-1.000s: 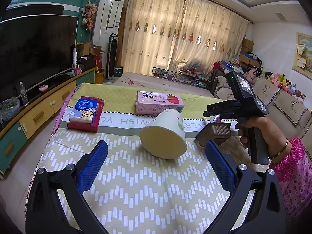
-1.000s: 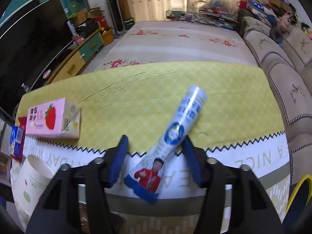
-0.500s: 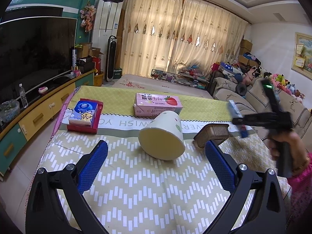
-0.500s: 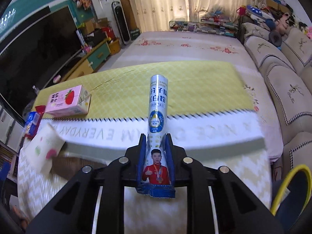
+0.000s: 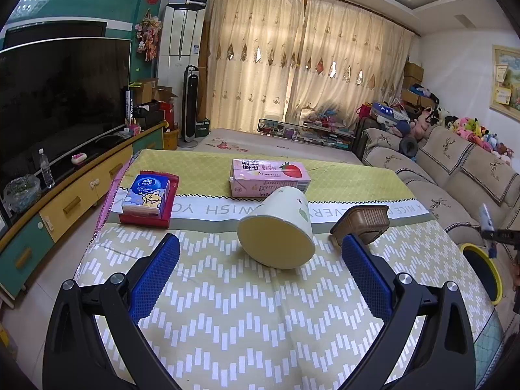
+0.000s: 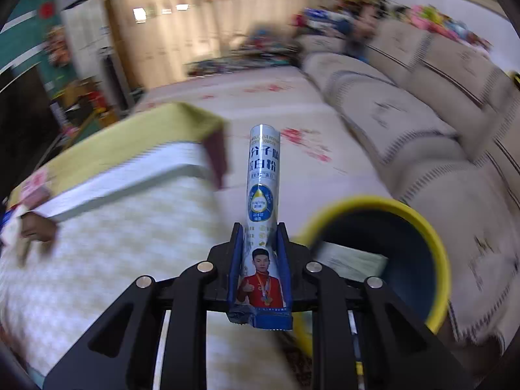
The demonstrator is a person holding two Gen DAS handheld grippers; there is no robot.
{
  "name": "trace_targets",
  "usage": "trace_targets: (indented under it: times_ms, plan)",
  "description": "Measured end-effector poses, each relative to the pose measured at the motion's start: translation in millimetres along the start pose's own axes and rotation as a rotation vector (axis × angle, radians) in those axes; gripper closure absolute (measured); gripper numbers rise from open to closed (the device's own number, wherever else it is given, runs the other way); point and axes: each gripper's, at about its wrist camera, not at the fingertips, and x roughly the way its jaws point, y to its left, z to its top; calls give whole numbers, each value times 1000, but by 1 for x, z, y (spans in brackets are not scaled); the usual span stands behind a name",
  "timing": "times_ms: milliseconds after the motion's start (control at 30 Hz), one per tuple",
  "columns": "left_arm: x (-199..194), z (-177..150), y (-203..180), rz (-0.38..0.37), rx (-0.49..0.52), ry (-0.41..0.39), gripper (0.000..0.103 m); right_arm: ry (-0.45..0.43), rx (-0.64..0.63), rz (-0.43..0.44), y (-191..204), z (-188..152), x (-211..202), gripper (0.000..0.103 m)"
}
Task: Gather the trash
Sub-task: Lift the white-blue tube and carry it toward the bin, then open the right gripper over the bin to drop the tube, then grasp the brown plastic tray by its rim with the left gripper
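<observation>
My right gripper (image 6: 259,230) is shut on a long white-and-blue sachet (image 6: 264,175) that sticks out forward. It is off the table's right edge, just left of a yellow-rimmed dark blue bin (image 6: 422,227) on the floor; the bin also shows in the left wrist view (image 5: 486,269). My left gripper (image 5: 260,250) is open and empty above the table, just short of a cream paper cup (image 5: 276,227) lying on its side. A pink strawberry milk carton (image 5: 269,178) lies behind the cup. A brown plastic tray (image 5: 364,221) lies to the cup's right.
A blue tissue pack on a red box (image 5: 148,198) sits at the table's left. The table has a yellow-green patterned cloth (image 5: 227,308). A beige sofa (image 5: 455,175) runs along the right. A TV cabinet (image 5: 65,195) stands to the left.
My right gripper closed on the sachet, lifted it off the table and swung right to beside the bin. The left gripper has barely moved.
</observation>
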Motion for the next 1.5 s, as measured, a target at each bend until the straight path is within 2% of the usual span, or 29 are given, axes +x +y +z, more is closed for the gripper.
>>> trace_targets:
  times_ms: [200, 333, 433, 467, 667, 800, 1000, 1233, 1433, 1500]
  plan:
    - [2, -1, -6, 3, 28, 3, 5, 39, 111, -102, -67, -21, 17, 83]
    - [2, -2, -9, -5, 43, 2, 5, 54, 149, -148, -86, -30, 26, 81]
    - [1, -2, -11, -10, 52, -4, 5, 52, 183, -156, -94, -35, 29, 58]
    - [1, -2, -12, -11, 54, -5, 5, 45, 196, -152, -95, -35, 28, 50]
    - [3, -3, -23, -49, 67, 15, 5, 26, 226, -112, -94, -42, 19, 49]
    - [9, -1, -51, -24, 125, 80, 5, 8, 216, -85, -86, -45, 13, 46]
    - [21, 14, -88, -54, 137, 132, 5, 18, 225, -27, -85, -48, 18, 46]
    - [62, 23, -129, -56, 180, 201, 5, 5, 225, 18, -89, -53, 10, 43]
    - [102, 26, -136, -45, 139, 277, 5, -11, 224, 48, -90, -52, 4, 41]
    - [109, 27, -139, -41, 140, 275, 5, -13, 224, 57, -90, -51, 4, 41]
